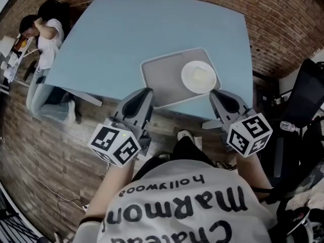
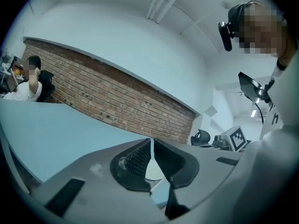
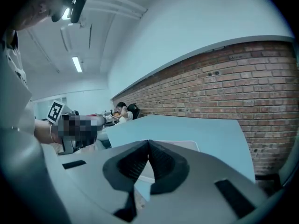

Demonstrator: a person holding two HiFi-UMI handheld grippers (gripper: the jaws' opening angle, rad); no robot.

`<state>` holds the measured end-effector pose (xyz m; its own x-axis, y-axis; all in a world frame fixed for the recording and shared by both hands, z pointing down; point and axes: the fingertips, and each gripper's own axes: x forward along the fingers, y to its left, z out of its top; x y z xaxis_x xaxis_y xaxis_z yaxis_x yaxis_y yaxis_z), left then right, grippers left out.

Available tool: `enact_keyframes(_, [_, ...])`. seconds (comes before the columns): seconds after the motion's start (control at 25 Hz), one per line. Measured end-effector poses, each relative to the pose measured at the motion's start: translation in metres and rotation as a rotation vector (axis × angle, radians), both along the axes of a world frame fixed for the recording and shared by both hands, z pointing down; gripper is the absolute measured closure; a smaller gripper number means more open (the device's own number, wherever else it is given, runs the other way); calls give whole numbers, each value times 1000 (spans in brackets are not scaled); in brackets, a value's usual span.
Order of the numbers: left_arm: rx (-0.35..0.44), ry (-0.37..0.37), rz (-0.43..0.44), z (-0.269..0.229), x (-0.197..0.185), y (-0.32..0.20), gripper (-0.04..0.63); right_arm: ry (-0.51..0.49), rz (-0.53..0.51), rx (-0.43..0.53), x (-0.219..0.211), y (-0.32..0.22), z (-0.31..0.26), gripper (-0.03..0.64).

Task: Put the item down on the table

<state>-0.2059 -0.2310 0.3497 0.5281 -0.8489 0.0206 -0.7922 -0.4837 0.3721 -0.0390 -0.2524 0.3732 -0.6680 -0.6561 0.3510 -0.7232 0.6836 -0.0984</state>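
Brick wall (image 1: 283, 19), pale blue table (image 1: 131, 34), tray (image 1: 159, 80), plate (image 1: 198, 77)

even bluish ceiling light, heavy fisheye bending, dark vignetted corners.

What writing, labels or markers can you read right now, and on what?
"hollywood": white shirt, seen upside down.
"Marmont": same shirt.
"Chatea", the rest cut off at the frame edge: same shirt.
Left claw and right claw: coded squares on their cubes, no words.
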Motion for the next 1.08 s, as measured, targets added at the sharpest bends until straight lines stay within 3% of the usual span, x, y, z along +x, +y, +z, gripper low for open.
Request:
enact_keyframes(0.72, [14,13,28,-9,-28,21,569,34,37,53,-26,27,-15,607])
enact_keyframes(1.08, [1,28,39,-6,-18,8,569,78,24,63,-19,14,-11,607])
